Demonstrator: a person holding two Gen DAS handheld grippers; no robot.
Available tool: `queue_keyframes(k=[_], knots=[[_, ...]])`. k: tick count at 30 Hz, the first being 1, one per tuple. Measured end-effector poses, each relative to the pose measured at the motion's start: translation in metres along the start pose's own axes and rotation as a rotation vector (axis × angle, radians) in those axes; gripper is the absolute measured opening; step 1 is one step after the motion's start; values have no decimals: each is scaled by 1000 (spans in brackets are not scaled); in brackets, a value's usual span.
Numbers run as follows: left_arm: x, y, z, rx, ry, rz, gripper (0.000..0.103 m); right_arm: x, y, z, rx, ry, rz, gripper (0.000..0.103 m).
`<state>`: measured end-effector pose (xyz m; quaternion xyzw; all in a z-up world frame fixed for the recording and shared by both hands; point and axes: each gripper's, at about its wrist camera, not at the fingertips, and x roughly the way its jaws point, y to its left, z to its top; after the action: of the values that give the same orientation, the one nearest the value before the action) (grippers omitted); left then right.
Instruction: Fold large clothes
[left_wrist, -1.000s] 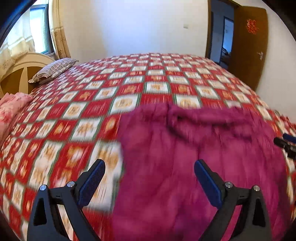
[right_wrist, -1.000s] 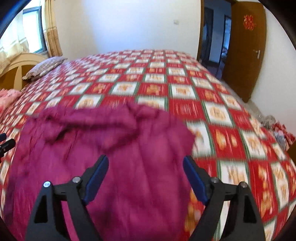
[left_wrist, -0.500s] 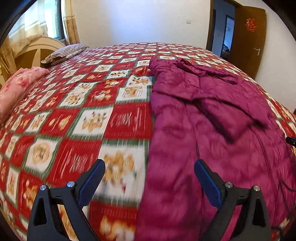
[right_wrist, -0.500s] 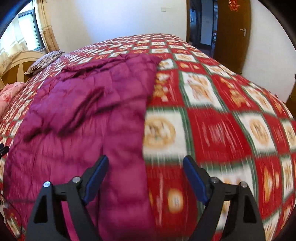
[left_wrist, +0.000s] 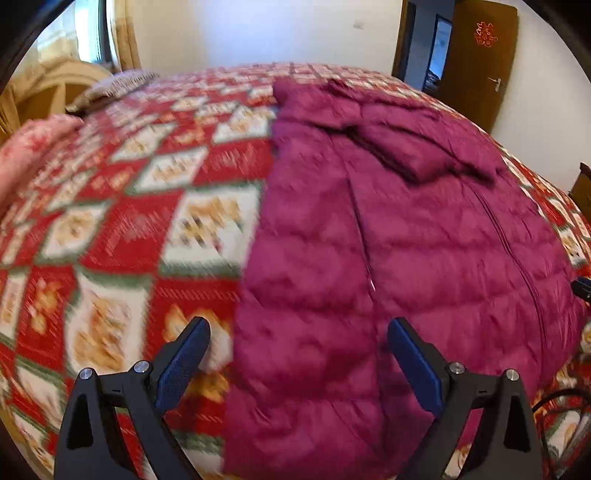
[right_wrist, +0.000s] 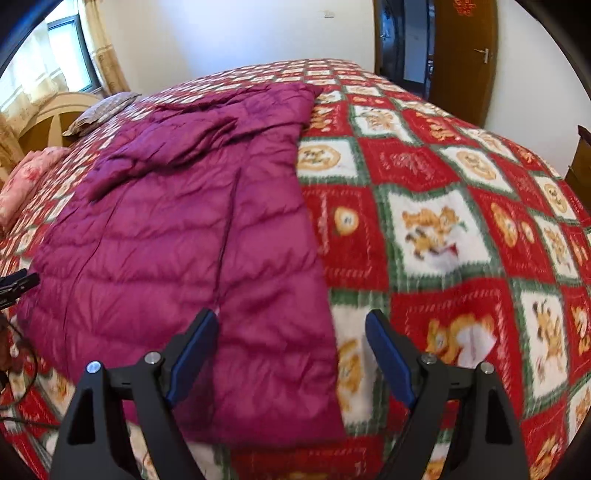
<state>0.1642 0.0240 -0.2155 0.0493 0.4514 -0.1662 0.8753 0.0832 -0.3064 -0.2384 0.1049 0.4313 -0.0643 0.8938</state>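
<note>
A large magenta quilted jacket (left_wrist: 388, 236) lies flat along the bed, its sleeves folded across the upper part; it also shows in the right wrist view (right_wrist: 184, 229). My left gripper (left_wrist: 299, 363) is open and empty, hovering over the jacket's near left hem. My right gripper (right_wrist: 291, 354) is open and empty above the jacket's near right hem corner. The tip of the left gripper (right_wrist: 16, 284) shows at the left edge of the right wrist view, and the right gripper's tip (left_wrist: 581, 288) at the right edge of the left wrist view.
The bed has a red, white and green patterned blanket (right_wrist: 443, 229). A pink folded quilt (left_wrist: 26, 155) and a pillow (left_wrist: 114, 86) lie at the head by the headboard. A brown door (right_wrist: 461, 55) stands at the far right. Black cables (right_wrist: 18, 387) trail at the bed's near edge.
Both grippers have drawn back toward the near hem and lowered. The jacket, bunched up a second ago, now lies spread out lengthwise. Both stay open.
</note>
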Motion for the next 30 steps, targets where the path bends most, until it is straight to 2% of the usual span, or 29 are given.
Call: queue_keyframes(k=[2,3,4,5,6,7,8,11,15,25,28,30], knots=[[2,-8,-7,20,16,3,94,4,-1,-5,20,31,43,67],[1,-11,-8,37,7,6,88,4,-2,-7,27,41,65,63],[-2,-15,-9,62,2,0,65,2,-1,-6,26,35,79,52],[-5,-20,-9,87,-6,-4,41,-1,2,-8,12,28,82,25],[-8,-21,-9,99,-14,-11,28,-5,5,-7,-6,19,81,16],[-12,-23,-9,113,-20,-18,13,-9,7,-6,-17,1,85,13],[-18,-25,-9,128,-32,-21,10,-13,9,-8,-22,-8,87,10],[-41,-26,-5,149,-95,-18,7,-28,14,-6,-34,-60,106,8],[-85,-18,9,131,-203,-59,6,-58,12,0,-14,-142,146,7],[-205,-14,15,78,-395,-150,5,-163,21,12,-1,-379,209,6],[-222,-16,19,96,-424,-150,5,-184,25,20,-14,-453,222,6],[-211,-15,27,103,-412,-141,5,-179,24,31,-17,-470,221,6]])
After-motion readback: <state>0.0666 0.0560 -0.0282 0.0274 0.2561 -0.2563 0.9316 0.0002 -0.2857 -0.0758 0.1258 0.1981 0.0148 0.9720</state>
